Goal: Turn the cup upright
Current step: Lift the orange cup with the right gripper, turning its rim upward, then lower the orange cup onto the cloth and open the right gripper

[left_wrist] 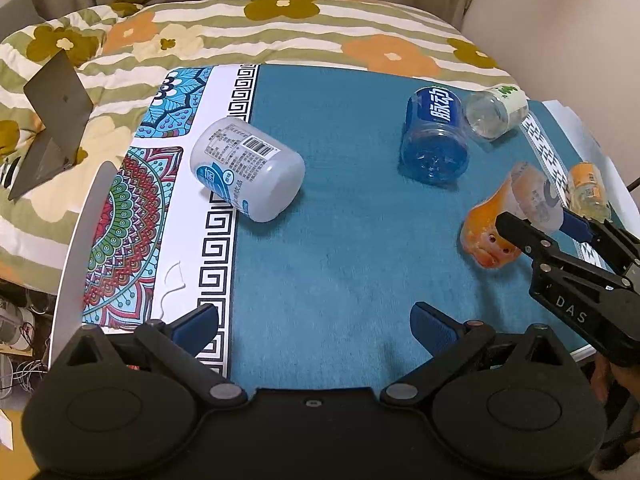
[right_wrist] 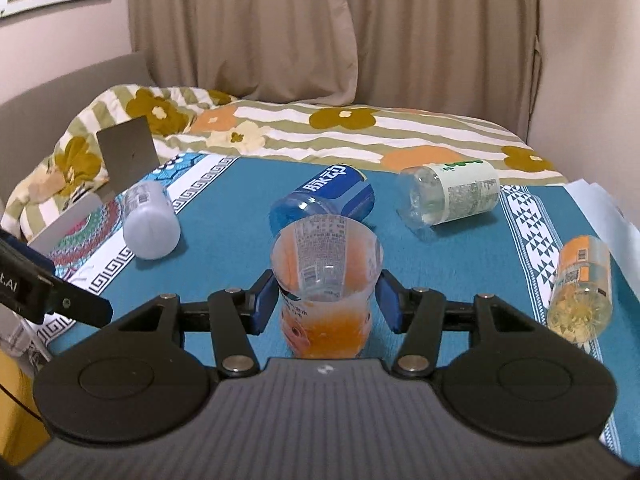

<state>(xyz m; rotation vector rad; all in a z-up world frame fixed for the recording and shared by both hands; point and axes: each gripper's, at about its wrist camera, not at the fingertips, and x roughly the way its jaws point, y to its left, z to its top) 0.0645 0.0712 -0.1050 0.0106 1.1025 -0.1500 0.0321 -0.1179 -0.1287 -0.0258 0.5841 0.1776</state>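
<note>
Left wrist high over mat (left_wrist: 340, 240), right wrist low, both facing bed (right_wrist: 360, 132)

Soft, even indoor light fills both fisheye views, casting only faint shadows beside the bottles on the bench (left_wrist: 340, 240), with straight edges bowing and corners darkening toward the rims, slight blur on the cup (left_wrist: 516, 216), and no harsh glare.

On the tabletop's teal cloth (right_wrist: 224, 264) lie four plastic containers on their sides: a frosted white jar with a barcode label (left_wrist: 247, 168), a blue bottle with white lettering (left_wrist: 435, 135), a clear bottle with a pale green label (right_wrist: 450, 194) just beside it, and a clear bottle with an orange label (right_wrist: 581, 292) near the patterned right border. Behind stands a bed with a flowered, striped quilt (right_wrist: 360, 128), a grey tablet propped on a stand (left_wrist: 56, 120) and beige curtains (right_wrist: 320, 28).
</note>
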